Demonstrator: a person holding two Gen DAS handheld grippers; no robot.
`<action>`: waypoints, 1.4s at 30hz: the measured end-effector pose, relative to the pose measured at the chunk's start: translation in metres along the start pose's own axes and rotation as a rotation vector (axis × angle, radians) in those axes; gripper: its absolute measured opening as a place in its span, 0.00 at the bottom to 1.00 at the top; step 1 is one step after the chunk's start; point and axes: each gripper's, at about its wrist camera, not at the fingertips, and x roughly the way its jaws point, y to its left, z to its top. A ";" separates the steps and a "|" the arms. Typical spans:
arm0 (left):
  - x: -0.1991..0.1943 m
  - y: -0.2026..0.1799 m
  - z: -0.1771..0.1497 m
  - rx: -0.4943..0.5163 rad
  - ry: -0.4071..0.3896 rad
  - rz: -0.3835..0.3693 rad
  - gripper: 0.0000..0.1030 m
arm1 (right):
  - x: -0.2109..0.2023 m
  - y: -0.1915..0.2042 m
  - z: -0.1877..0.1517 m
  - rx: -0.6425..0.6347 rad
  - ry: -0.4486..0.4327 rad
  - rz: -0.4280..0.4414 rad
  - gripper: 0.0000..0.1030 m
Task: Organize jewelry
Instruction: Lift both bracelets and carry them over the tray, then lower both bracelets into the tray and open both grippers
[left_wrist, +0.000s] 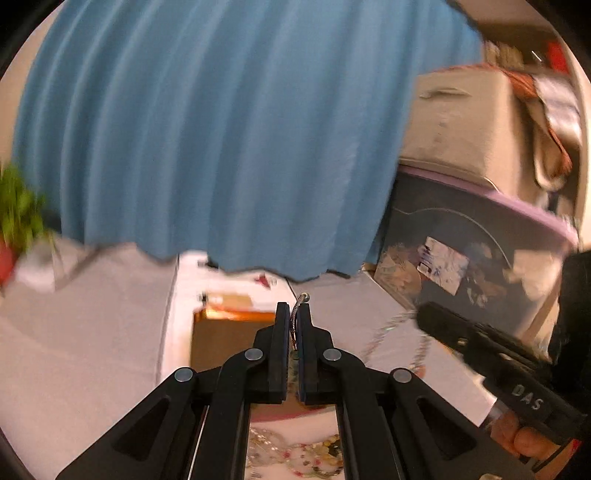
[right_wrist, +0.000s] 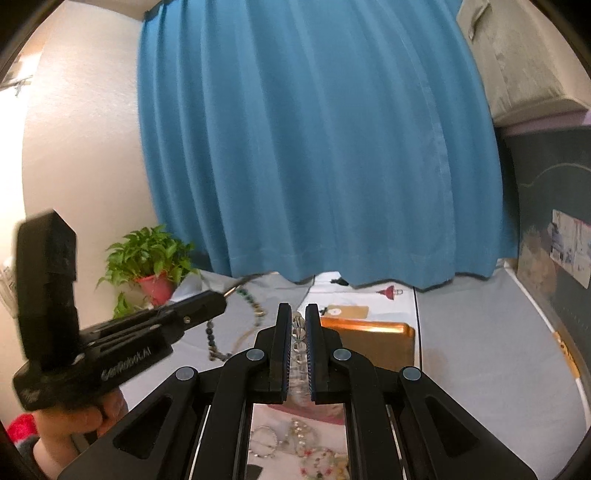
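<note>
- The left gripper (left_wrist: 294, 312) is clamped on one end of a dark beaded necklace (right_wrist: 255, 314), which hangs above the white table (right_wrist: 480, 332).
- The right gripper (right_wrist: 298, 314) pinches a strand of clear beads (right_wrist: 298, 332).
- An orange box (right_wrist: 369, 332) lies just beyond it.

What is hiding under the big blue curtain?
Below the blue curtain's hem, a small red object and a dark bit lie on the white surface. Whatever is behind the cloth stays covered.

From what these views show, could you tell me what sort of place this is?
Probably a room at home: a blue curtain hangs behind a white-covered surface, with a potted plant and stacked storage boxes alongside.
</note>
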 end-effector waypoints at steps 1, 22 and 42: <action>0.008 0.010 -0.004 -0.035 0.006 0.000 0.02 | 0.005 -0.004 -0.003 0.002 0.004 -0.003 0.08; 0.149 0.084 -0.087 -0.111 0.291 0.143 0.01 | 0.130 -0.069 -0.091 0.077 0.202 0.027 0.08; 0.172 0.099 -0.105 -0.146 0.408 0.178 0.25 | 0.205 -0.069 -0.138 0.179 0.428 -0.024 0.09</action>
